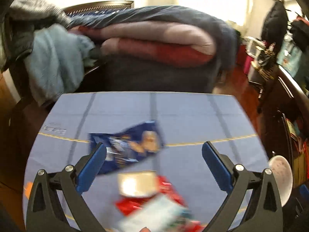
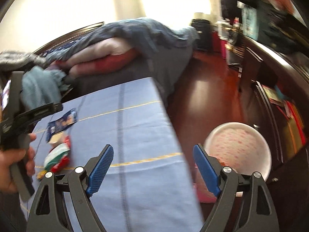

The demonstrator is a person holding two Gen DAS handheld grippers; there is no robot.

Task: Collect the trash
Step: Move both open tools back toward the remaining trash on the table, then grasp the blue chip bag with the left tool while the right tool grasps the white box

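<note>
Notably, your only container is the white round bin [image 2: 238, 148], off the table's right edge; its liner shows pink speckles, and any contents are too blurred to judge. Your left gripper [image 1: 154, 164] hangs over the trash with jaws spread wide, gripping nothing. Your right gripper [image 2: 153, 167] is likewise spread and empty, straddling the table edge beside the bin. The trash lies on the blue tablecloth [image 1: 183, 116]: a glossy blue snack wrapper [image 1: 133, 145] touching the left blue finger pad [image 1: 92, 168], and nearer you a crinkled red wrapper [image 1: 166, 193] under a pale card [image 1: 137, 184] and a white-green packet [image 1: 154, 216]. The cloth is flat, with grey and yellow lines. Beyond stands a bed [image 1: 154, 42] heaped with folded quilts; the floor [image 2: 202, 100] is polished reddish wood.
</note>
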